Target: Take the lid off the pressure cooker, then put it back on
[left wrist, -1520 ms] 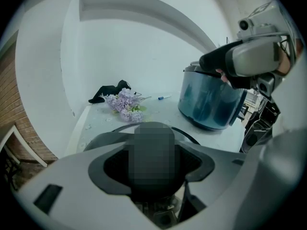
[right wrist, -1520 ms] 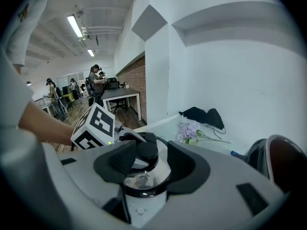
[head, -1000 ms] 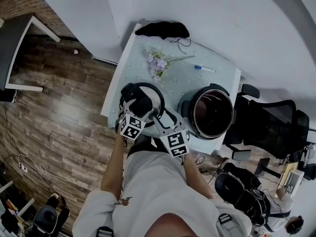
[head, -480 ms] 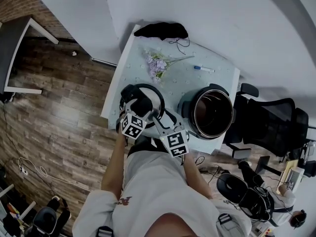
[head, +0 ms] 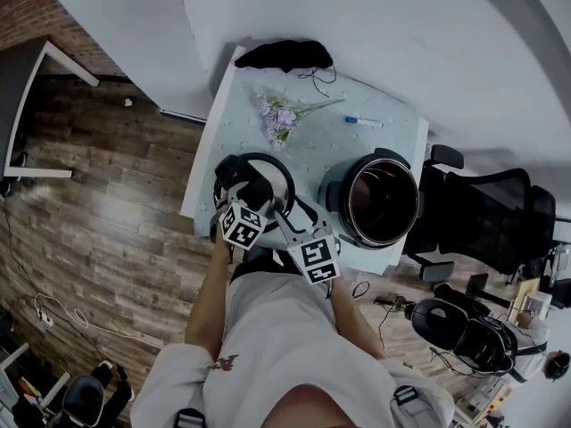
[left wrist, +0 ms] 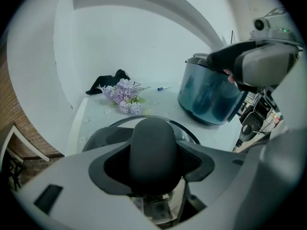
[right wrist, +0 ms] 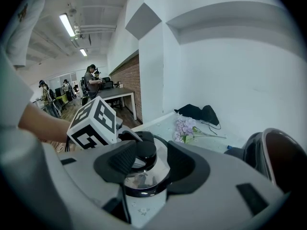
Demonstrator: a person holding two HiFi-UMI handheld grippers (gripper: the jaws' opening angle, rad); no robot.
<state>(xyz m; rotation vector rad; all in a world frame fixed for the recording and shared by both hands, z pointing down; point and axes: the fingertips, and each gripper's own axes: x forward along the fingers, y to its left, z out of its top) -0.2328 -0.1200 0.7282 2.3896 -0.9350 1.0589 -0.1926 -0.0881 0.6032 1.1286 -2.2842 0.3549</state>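
Note:
The pressure cooker (head: pixel 382 201) stands open at the table's right front, its dark pot showing. Its lid (head: pixel 279 173), steel with a black rim, lies flat on the table to the cooker's left. In the left gripper view, my left gripper (left wrist: pixel 153 163) is shut on the lid's black knob (left wrist: pixel 153 147). My right gripper (head: pixel 287 218) hovers just right of the knob with its jaws apart. In the right gripper view the lid (right wrist: pixel 152 175) and its knob (right wrist: pixel 144 151) lie beyond the open right gripper (right wrist: pixel 151 166). The cooker (right wrist: pixel 280 159) is at that view's right edge.
On the pale table (head: pixel 357 150) lie purple flowers (head: pixel 278 119), a blue pen (head: pixel 364 122) and a black cloth (head: pixel 285 54) with a cord at the back. A black office chair (head: pixel 500 221) stands to the right. Wooden floor (head: pixel 107 194) lies to the left.
The head camera has shifted slightly. Both grippers and the lid stay where they were.

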